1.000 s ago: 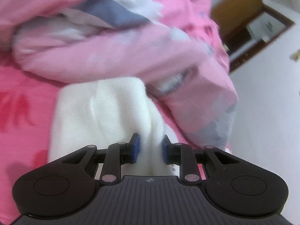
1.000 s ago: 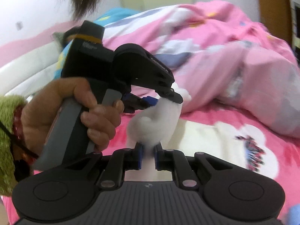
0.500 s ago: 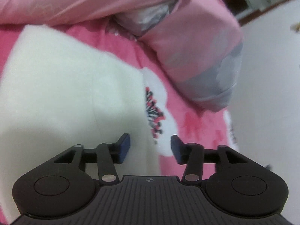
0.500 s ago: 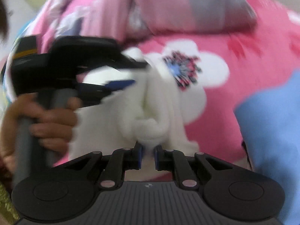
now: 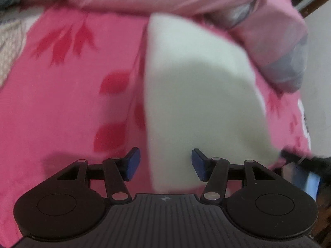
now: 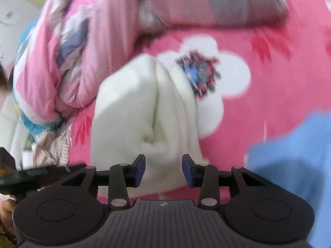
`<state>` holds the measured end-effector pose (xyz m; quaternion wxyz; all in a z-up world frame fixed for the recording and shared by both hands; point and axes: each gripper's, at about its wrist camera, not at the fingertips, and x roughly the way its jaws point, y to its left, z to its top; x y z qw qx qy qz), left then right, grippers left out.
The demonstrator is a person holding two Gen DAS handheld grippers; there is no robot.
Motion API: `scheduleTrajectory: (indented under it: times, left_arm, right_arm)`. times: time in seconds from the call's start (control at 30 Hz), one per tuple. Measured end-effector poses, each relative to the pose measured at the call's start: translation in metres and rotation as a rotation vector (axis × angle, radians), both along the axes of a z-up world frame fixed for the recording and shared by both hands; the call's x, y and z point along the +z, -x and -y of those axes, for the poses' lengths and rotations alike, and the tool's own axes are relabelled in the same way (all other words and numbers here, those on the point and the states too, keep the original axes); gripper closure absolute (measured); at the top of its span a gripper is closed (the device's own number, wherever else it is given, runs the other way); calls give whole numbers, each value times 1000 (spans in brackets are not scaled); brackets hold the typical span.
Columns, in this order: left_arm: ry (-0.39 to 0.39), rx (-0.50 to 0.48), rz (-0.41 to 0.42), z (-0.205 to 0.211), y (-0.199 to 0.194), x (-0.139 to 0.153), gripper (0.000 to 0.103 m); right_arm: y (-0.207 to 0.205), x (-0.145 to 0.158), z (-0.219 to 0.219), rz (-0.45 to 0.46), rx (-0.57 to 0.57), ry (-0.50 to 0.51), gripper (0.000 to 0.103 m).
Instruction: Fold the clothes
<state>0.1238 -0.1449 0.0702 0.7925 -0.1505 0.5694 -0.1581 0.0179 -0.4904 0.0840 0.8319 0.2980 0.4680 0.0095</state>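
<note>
A white fleecy garment [image 5: 198,86] lies folded on the pink flowered bedsheet [image 5: 72,95]. In the left wrist view my left gripper [image 5: 165,164] is open just above its near edge, holding nothing. In the right wrist view the same garment [image 6: 132,111] shows a fold crease down its middle. My right gripper [image 6: 163,170] is open over its near end, jaws apart on either side of the cloth, not pinching it. The other gripper shows as a dark blur at the left edge [image 6: 31,173].
A bunched pink quilt [image 6: 68,47] lies behind the garment, with a pink and grey pillow [image 5: 285,47] to the right. A blue garment [image 6: 293,169] lies on the sheet at the right. A white wall [image 5: 318,82] borders the bed.
Both grippers held the white garment up a second ago. The left let go first, then the right opened, and the garment now lies folded on the sheet.
</note>
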Motion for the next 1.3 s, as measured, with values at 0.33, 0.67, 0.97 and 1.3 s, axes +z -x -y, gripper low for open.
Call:
scheduleTrajectory:
  times: [0.33,0.67,0.97,1.3]
  left_arm:
    - [38,-32,14,6,13,-38,44]
    - [-27,-213,73,33,13,-39,37]
    - [-11,-97,265,4,20,26,48]
    - [-109,-249,321,54,33,-12,44]
  right_arm:
    - [-72,-18,-44,-102,501,200,85]
    - [-60,-38,-49,-211,540,339,88]
    - [-59,20,-41,-137,531,341,81]
    - [-110,-8,-72,-4,812,540,84]
